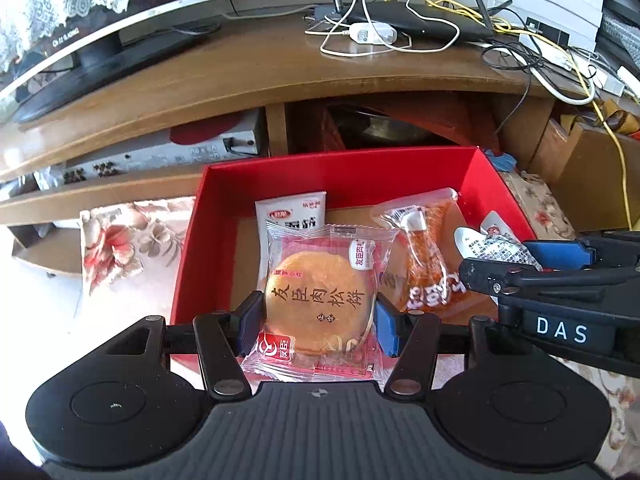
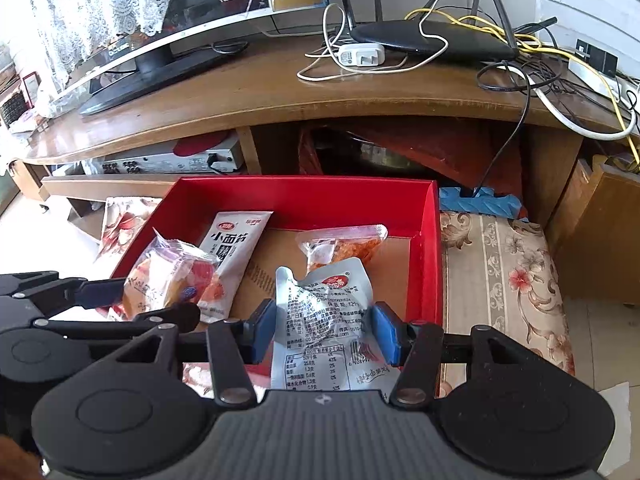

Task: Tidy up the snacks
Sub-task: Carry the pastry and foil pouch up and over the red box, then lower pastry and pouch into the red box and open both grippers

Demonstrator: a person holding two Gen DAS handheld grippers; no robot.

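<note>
My left gripper [image 1: 318, 322] is shut on a clear-wrapped round golden pastry [image 1: 318, 300], held over the near edge of the red box [image 1: 336, 172]. My right gripper [image 2: 324, 330] is shut on a silver snack pouch [image 2: 324, 312], also over the red box [image 2: 304, 200]. Inside the box lie a white snack packet [image 1: 294, 212] [image 2: 236, 240] and a clear packet of orange snack [image 1: 428, 256] [image 2: 344, 246]. The right gripper with its pouch [image 1: 496, 246] shows at the right of the left wrist view. In the right wrist view the left gripper's pastry [image 2: 168, 280] appears at the left.
The box rests on a floral cloth [image 2: 504, 272] in front of a wooden TV stand [image 1: 240, 76]. On the stand are a TV [image 1: 80, 20], a black router [image 2: 432, 40], a white charger [image 2: 360, 56] and tangled cables. A silver player [image 2: 172, 160] sits on the shelf below.
</note>
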